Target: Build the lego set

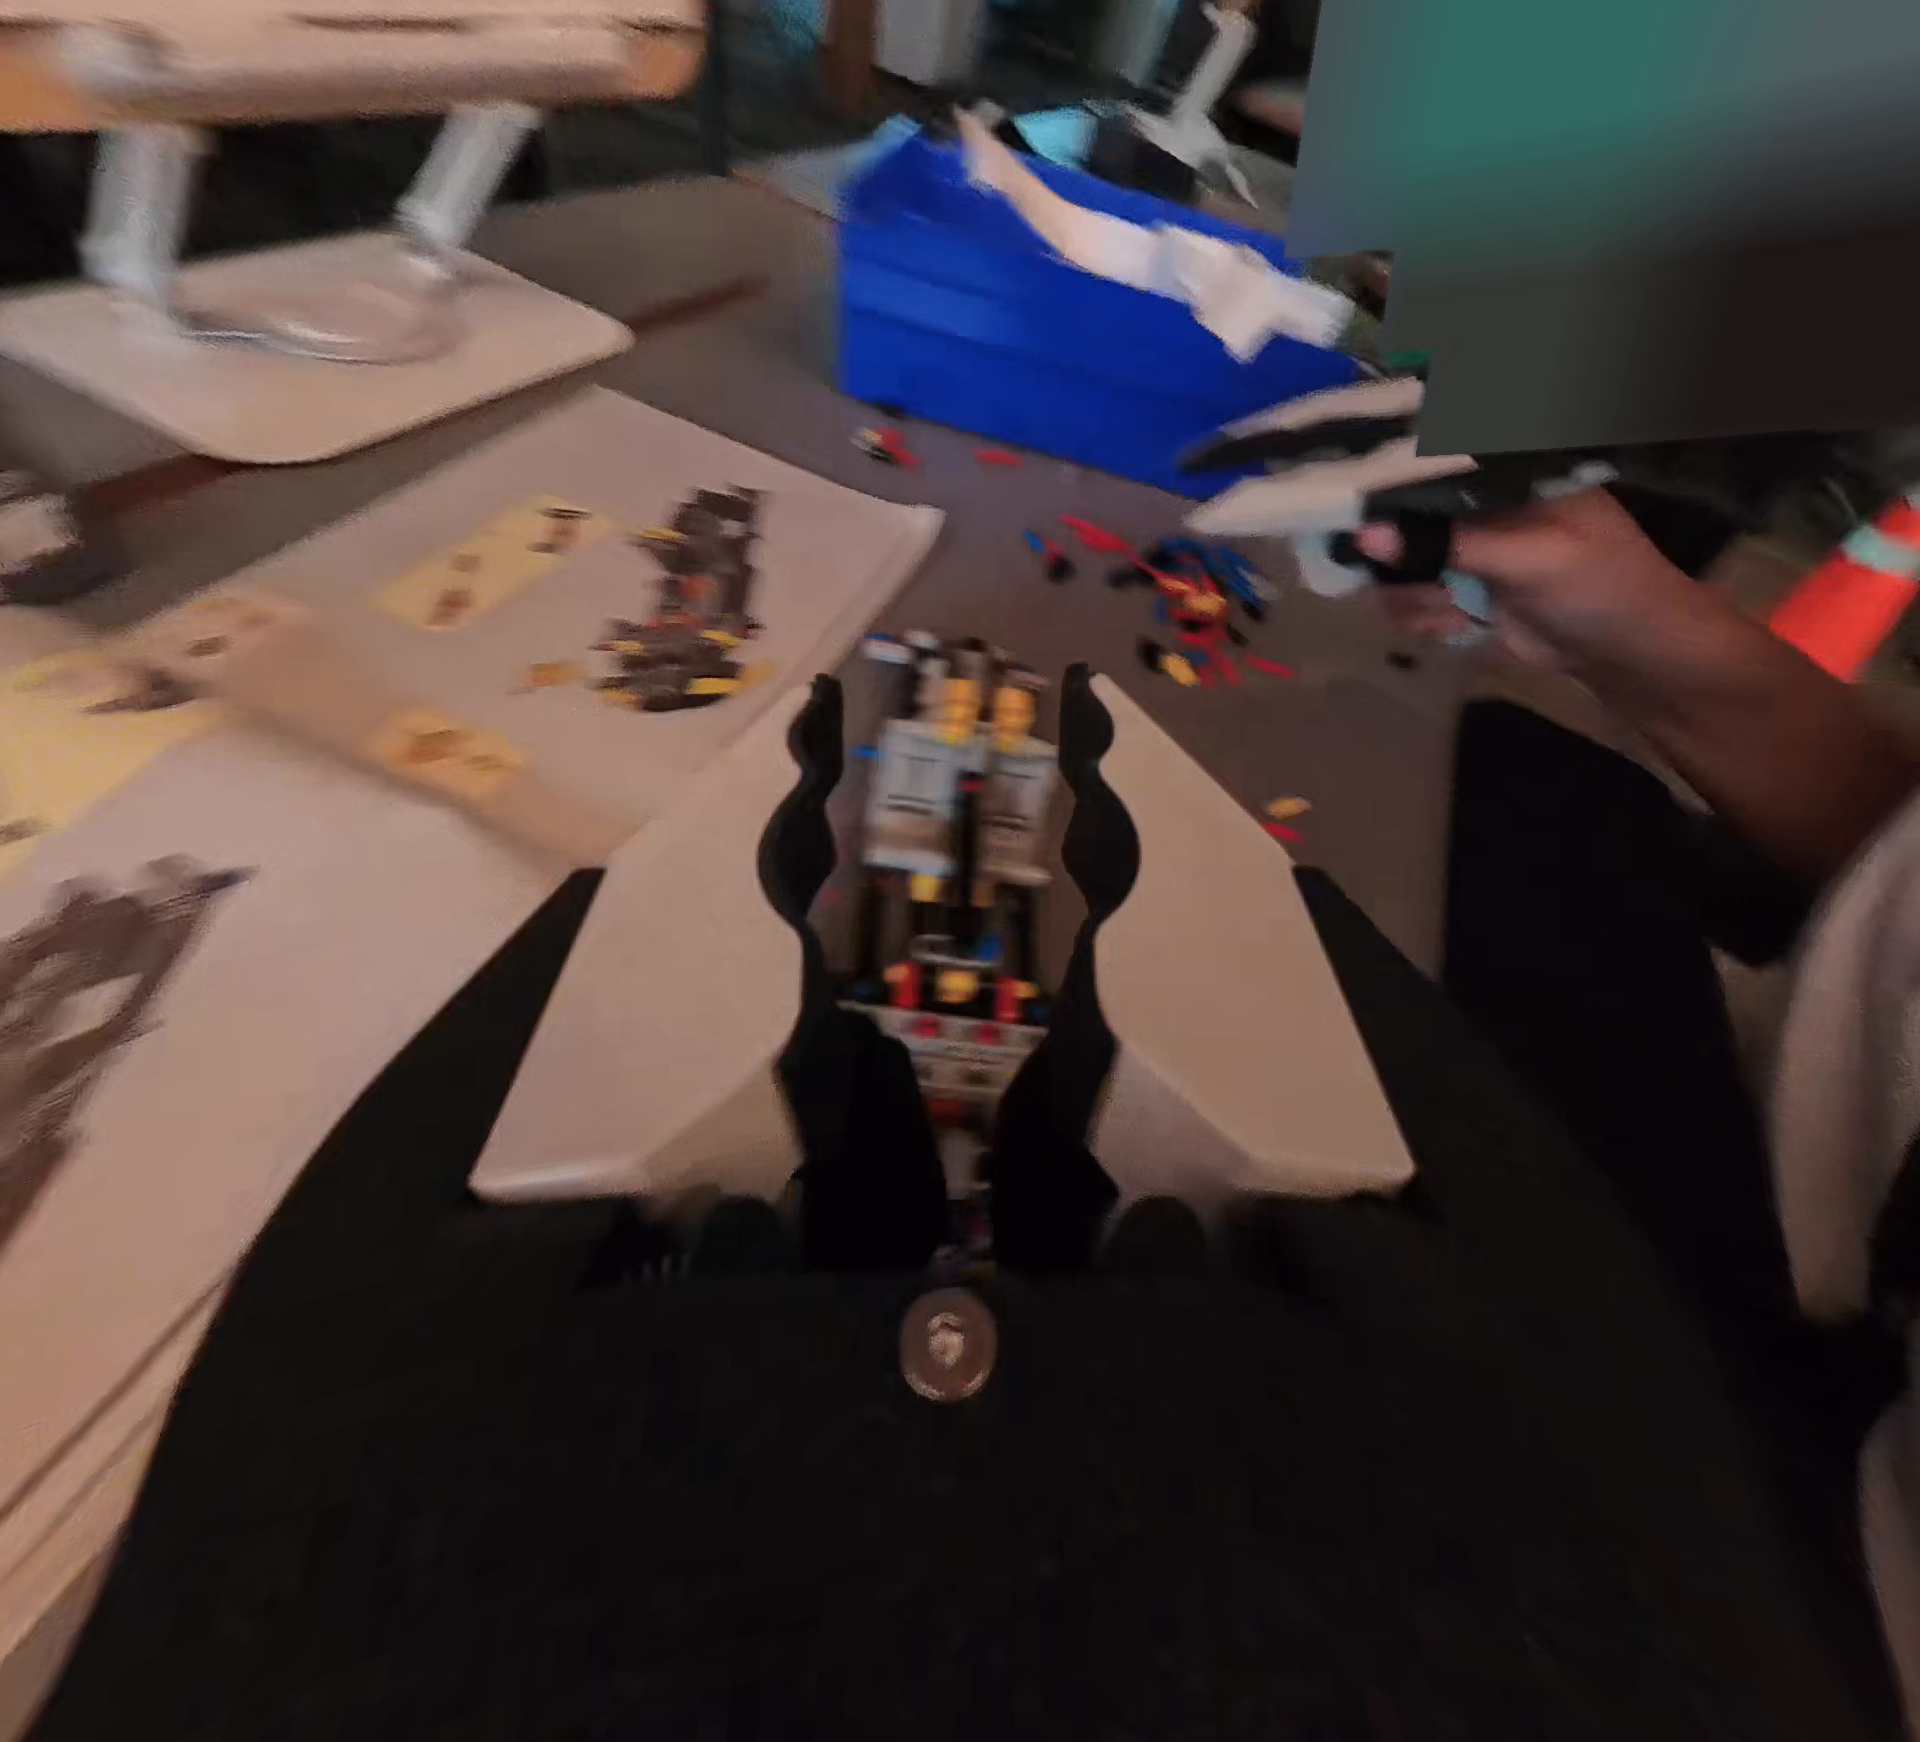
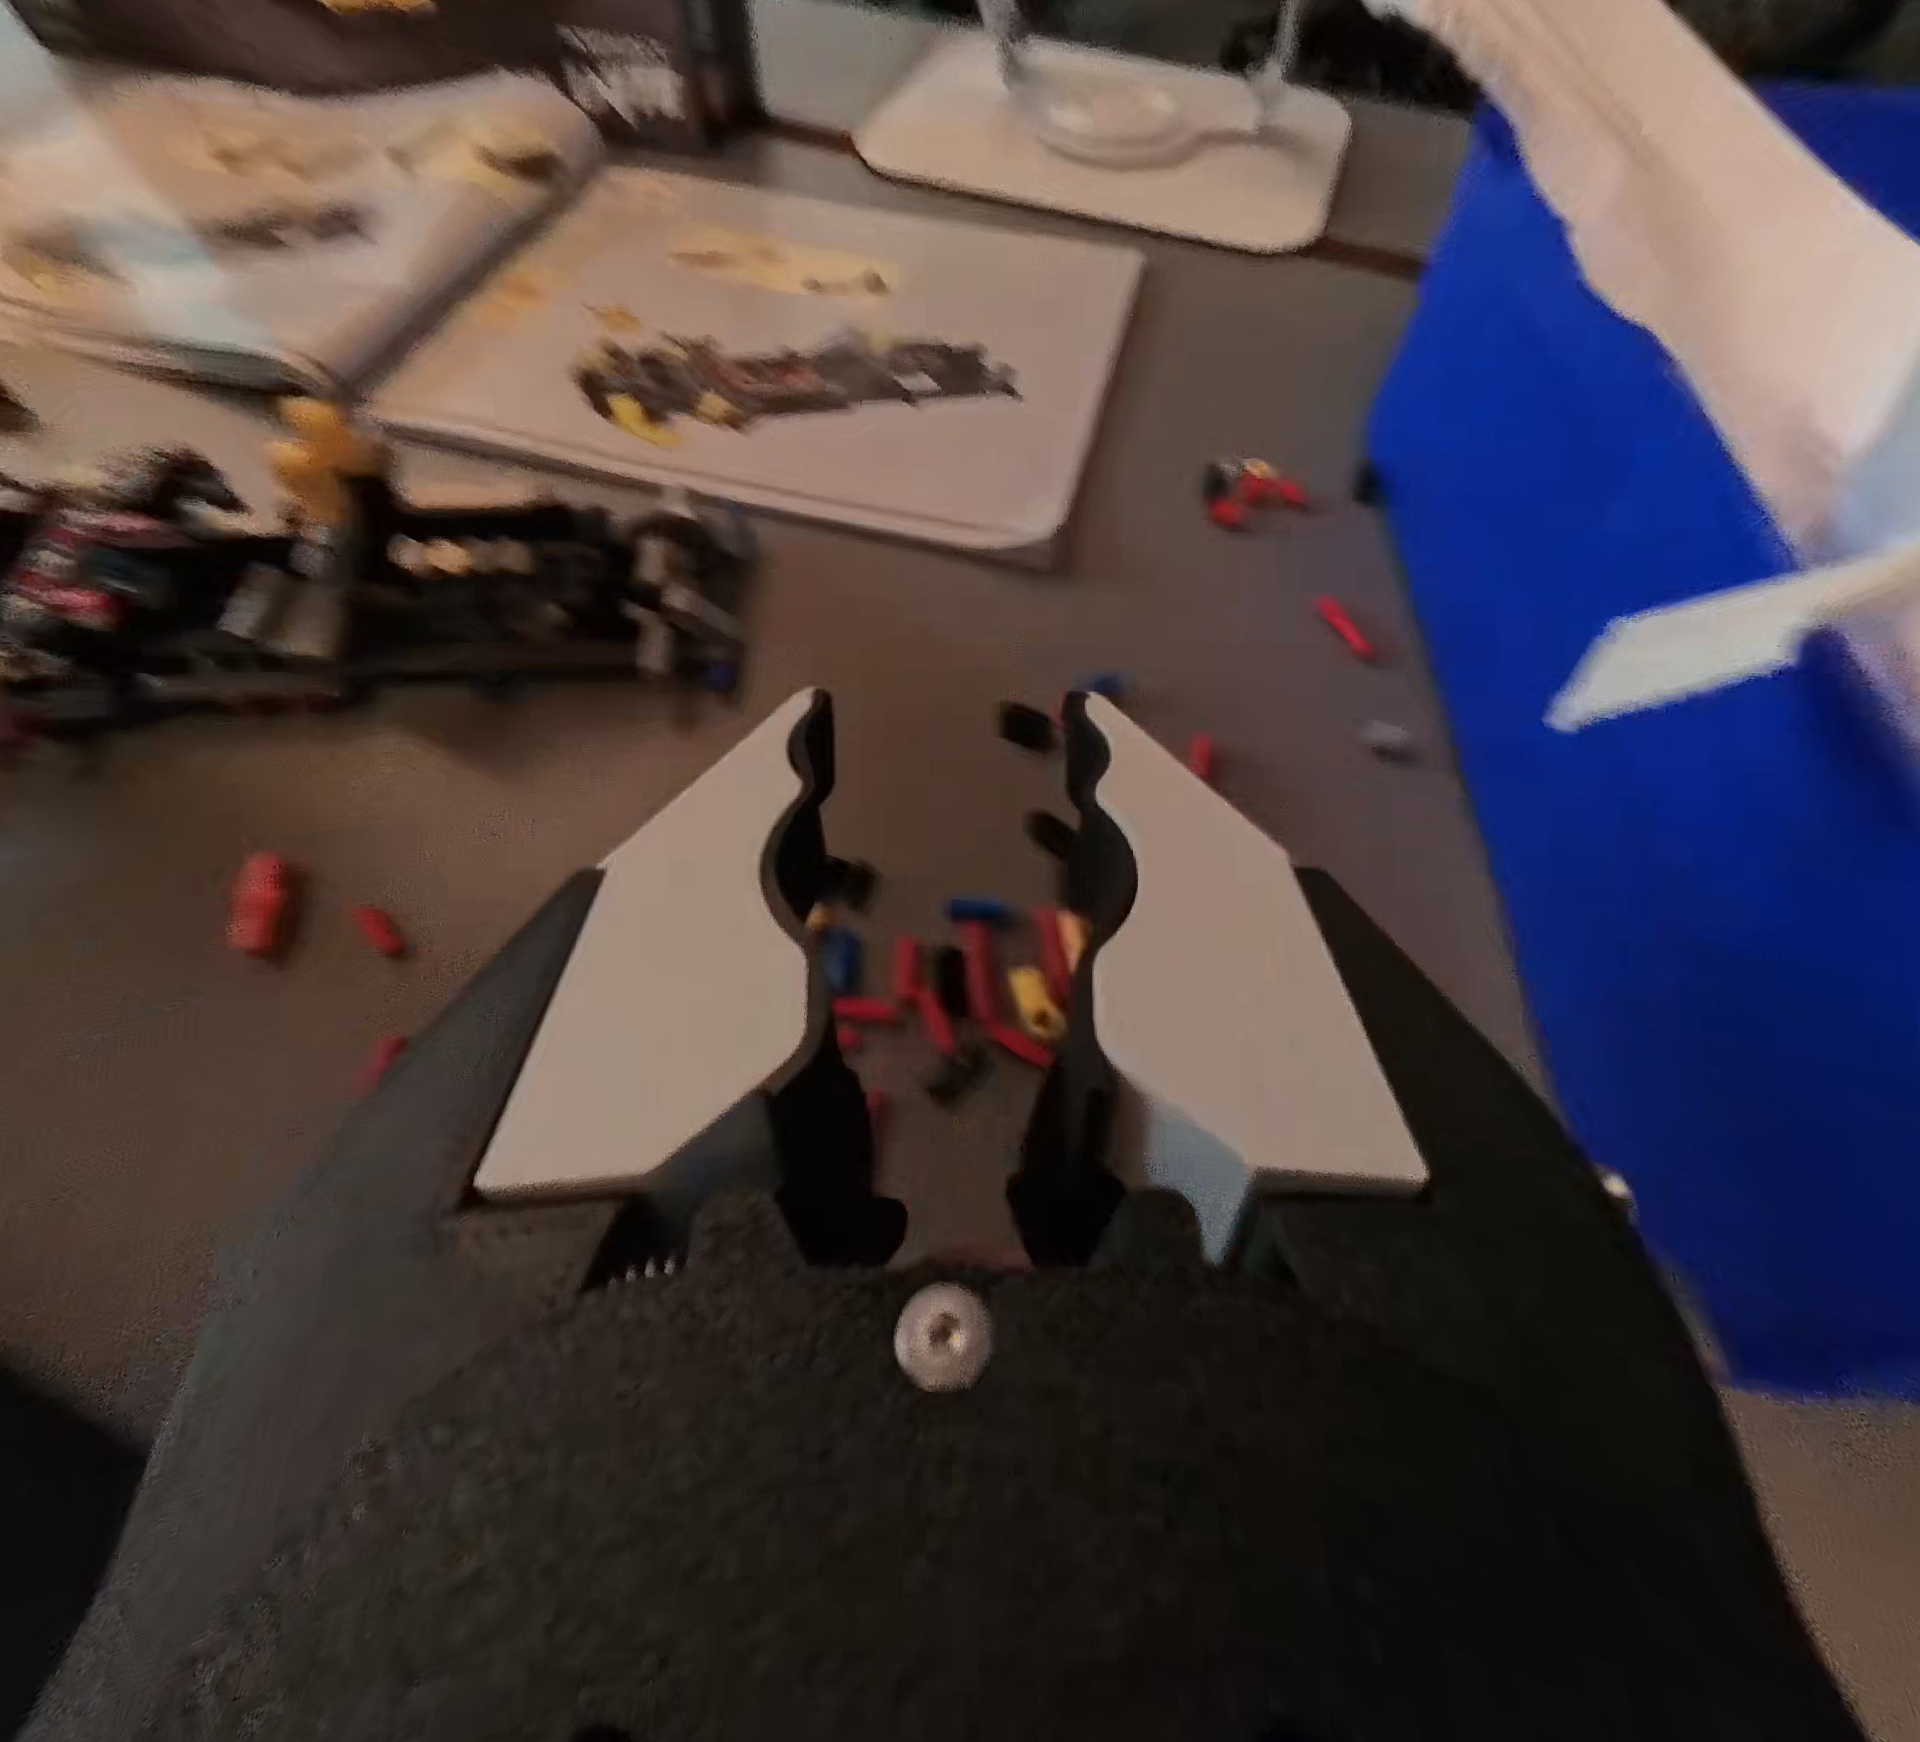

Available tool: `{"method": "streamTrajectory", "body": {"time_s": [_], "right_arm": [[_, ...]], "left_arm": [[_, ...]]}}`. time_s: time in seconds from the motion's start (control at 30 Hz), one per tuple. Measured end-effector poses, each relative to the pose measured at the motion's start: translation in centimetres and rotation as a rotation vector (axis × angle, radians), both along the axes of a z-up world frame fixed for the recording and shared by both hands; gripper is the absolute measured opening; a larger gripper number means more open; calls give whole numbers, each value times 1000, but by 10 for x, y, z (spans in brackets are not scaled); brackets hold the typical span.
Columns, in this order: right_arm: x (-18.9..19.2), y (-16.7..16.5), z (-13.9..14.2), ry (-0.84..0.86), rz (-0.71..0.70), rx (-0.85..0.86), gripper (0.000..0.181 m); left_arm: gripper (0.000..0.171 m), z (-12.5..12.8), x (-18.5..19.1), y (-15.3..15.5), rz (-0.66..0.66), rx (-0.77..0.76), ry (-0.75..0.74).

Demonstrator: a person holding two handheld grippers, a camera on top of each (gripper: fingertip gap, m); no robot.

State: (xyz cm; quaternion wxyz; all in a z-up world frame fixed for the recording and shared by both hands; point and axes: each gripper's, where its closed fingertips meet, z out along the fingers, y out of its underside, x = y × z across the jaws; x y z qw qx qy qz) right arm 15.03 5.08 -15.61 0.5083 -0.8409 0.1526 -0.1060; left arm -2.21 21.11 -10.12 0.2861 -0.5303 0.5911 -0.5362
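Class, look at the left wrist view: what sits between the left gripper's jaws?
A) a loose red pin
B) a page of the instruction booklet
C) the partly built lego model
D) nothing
C: the partly built lego model sits between the jaws of the left gripper.

Right gripper (image 2: 948, 705) body: black, grainy matt plastic; smooth pale finger plates.
Screw (image 2: 943, 1345) at its base: shiny metal.
Bin (image 2: 1621, 757) to its right: glossy blue plastic.
Loose lego pieces (image 2: 966, 986) between its fingers: smooth plastic.
Instruction booklet (image 2: 831, 362) ahead: smooth paper.
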Motion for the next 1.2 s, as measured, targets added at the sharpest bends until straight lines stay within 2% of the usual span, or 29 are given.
{"method": "streamTrajectory", "body": {"time_s": [0.13, 0.23, 0.4, 0.63, 0.83, 0.97, 1.07, 1.13, 1.2], "right_arm": [[24, -22, -23, 37, -39, -150, 43], [8, -18, -39, 120, 58, -206, 35], [-8, 3, -39, 153, 131, -169, 24], [21, 22, -51, 101, 84, -265, 26], [27, 27, -63, 154, 63, -305, 25], [29, 28, -66, 172, 56, -289, 15], [27, 28, -65, 164, 76, -292, 14], [12, 31, -53, 166, 154, -248, 14], [-28, 35, -35, 180, 340, -189, 14]], "left_arm": [[36, -2, -10, 80, 271, 50, -12], [33, -4, -14, 104, 375, 93, -13], [31, -12, -9, 98, 370, 132, 0], [31, -25, -5, 89, 353, 240, 44], [31, -18, -7, 92, 377, 239, 17], [31, -15, -8, 95, 390, 221, 5], [31, -15, -8, 95, 386, 223, 8], [31, -15, -8, 95, 392, 233, 6], [31, -15, -8, 96, 394, 240, 5]]}}
